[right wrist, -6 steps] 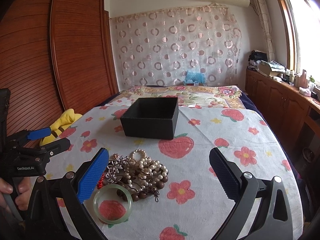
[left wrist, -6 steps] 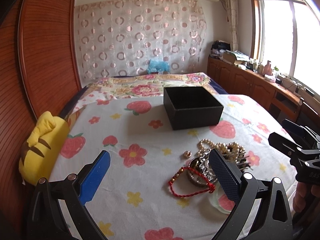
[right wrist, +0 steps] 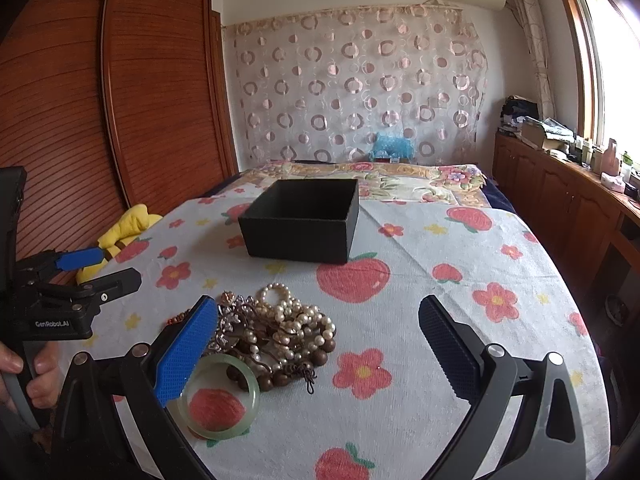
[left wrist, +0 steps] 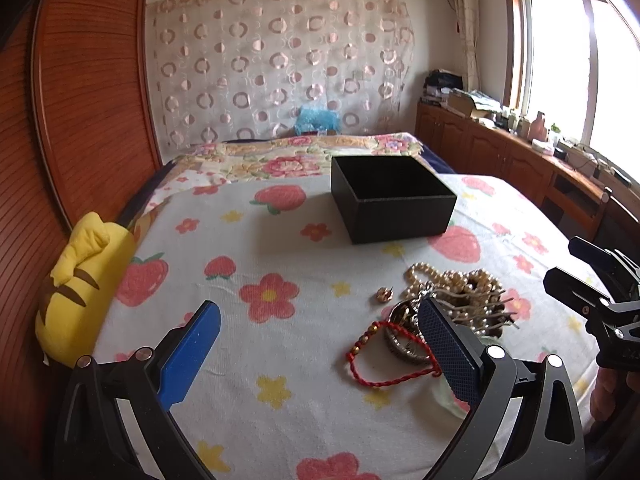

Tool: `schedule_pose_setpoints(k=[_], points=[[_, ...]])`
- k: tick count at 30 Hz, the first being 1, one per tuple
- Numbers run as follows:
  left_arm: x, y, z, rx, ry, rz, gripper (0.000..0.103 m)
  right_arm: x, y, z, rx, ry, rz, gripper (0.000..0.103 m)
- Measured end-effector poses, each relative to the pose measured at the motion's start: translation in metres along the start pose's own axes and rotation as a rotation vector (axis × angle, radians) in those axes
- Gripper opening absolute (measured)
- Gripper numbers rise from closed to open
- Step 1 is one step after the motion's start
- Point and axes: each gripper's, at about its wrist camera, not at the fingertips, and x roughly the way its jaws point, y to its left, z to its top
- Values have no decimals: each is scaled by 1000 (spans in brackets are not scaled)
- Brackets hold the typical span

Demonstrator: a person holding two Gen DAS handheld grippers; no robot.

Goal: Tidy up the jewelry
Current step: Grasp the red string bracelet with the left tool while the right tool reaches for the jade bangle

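Both grippers are held low over a bed covered by a strawberry-and-flower sheet [right wrist: 440, 320].

Left gripper [left wrist: 316, 344]: jaws spread wide, nothing between them. In the left wrist view the red cord bracelet [left wrist: 384, 360] lies just inside the right-hand jaw, partly hidden behind it. A small gold stud [left wrist: 385, 294] sits alone ahead of that jaw. The main jewelry pile [left wrist: 460, 296] is seen ahead and to the right of the jaws, not between them.

Right gripper [right wrist: 318, 344]: jaws also spread wide, empty. In the right wrist view the jewelry pile [right wrist: 280, 328] lies between the jaws, close against the blue left-hand jaw. Pearl strands [right wrist: 296, 316], brown wooden beads [right wrist: 280, 376] and a silver-toned piece [right wrist: 232, 320] are tangled together. A pale green bangle [right wrist: 220, 398] lies flat nearest the camera, touching the wooden beads, its near-left edge hidden behind the blue jaw.

An open black box [right wrist: 300, 220] stands upright on the sheet, straight ahead of the right jaws and well apart from the pile; no contents can be made out. From the left gripper it lies ahead and right of centre.

A yellow plush toy [left wrist: 76, 292] is noted far left of the left jaws, against the wooden wardrobe [right wrist: 120, 100]. A hand [right wrist: 28, 376] grips the left tool's handle.
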Motion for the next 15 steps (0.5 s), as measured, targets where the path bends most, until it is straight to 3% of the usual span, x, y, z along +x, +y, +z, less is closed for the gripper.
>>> schedule_pose_setpoints(k=[15], points=[[36,6,-17,29,120,-74,95,19,10,-20,-52,74,28,101]])
